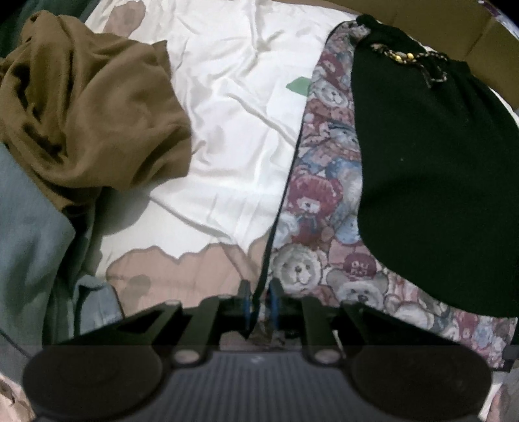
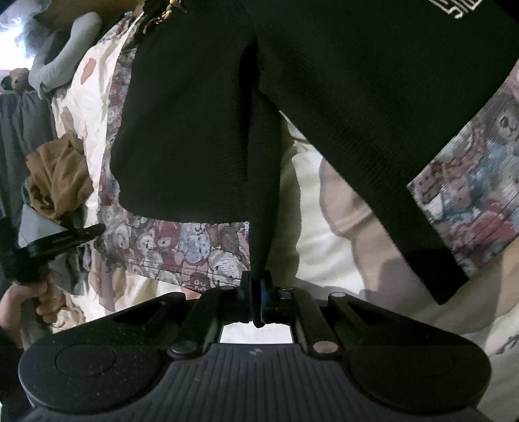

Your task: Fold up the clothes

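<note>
While the teddy-bear garment [image 1: 327, 207] lies spread on the cream bedsheet [image 1: 227, 107] with a black garment [image 1: 431, 181] on top of it, we hold both grippers low at its near edge, which we judge is how a fold gets started. Our left gripper [image 1: 259, 305] straddles the dark trim of the bear fabric; its blue pads [image 1: 247, 308] stand slightly apart with the trim running between them, so we read it as not pinching. Our right gripper [image 2: 258, 292] is clamped tight on a narrow hanging strip of the black garment, probably to lift that edge over. Only the left wrist view shows the crumpled brown garment [image 1: 87, 107] in full, set aside on the sheet, plus a grey-blue cloth [image 1: 29, 246] at the near left. Only the right wrist view shows the bear-print sleeve [image 2: 470, 201], white lettering [image 2: 460, 8] on the black fabric, and the person's hand [image 2: 26, 302] gripping the other tool's handle.
</note>
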`<state>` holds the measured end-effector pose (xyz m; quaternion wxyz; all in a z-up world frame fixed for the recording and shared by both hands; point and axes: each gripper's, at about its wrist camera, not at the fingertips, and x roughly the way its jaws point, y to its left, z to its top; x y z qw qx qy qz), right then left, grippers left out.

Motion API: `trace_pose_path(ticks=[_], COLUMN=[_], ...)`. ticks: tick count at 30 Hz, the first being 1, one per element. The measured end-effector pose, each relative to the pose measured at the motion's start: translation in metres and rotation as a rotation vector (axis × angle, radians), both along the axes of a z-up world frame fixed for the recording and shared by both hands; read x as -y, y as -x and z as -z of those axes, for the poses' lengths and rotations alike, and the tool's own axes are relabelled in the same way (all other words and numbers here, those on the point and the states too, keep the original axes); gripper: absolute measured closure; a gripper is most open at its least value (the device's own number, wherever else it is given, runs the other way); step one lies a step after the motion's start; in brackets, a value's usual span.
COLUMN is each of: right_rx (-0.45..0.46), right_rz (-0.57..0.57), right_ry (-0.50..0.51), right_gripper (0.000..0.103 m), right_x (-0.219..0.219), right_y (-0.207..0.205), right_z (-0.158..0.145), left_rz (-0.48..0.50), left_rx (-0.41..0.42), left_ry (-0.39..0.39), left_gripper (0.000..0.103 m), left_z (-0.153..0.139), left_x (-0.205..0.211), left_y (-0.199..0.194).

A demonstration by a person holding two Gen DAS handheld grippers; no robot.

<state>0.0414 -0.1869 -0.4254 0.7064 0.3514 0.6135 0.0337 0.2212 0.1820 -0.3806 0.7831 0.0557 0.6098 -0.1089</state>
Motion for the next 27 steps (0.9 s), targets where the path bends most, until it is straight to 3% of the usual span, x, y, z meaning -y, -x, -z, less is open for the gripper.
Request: trace_pose_path(ticks=[6, 10, 17, 21, 24, 27], right_rx=[-0.003, 0.005, 0.009, 0.002, 0.0, -0.001], right_rz=[0.02, 0.036, 0.024, 0.031, 0.031, 0.03], right_ry=[0.031, 0.031, 0.044, 0.034, 0.035, 0.036], right_gripper=[0.101, 0.101, 0.101, 0.101, 0.101, 0.101], right_x=[0.005, 0.006, 0.004, 0.006, 0.005, 0.004], right_y=[0.002, 0.004, 0.005, 0.006, 0.007, 0.008], right_z=[0.003, 0.006, 0.005, 0.006, 0.007, 0.007], left_rz=[0.03, 0.05, 0.14, 0.178, 0.18, 0.159], left_rx=[0.03, 0.018, 0.057, 0.058, 0.057, 0.049], left_ry=[-0.04, -0.031, -0.023, -0.032, -0.07, -0.054], left_gripper=[0.088, 0.082, 0.082, 0.071, 0.07, 0.07], left_z=[-0.017, -0.023, -0.029, -0.025, -0.016, -0.007], left_x=[-0.011, -0.023, -0.013, -0.005, 0.001, 0.004], left_y=[0.007, 0.015, 0.034, 0.041, 0.039, 0.035])
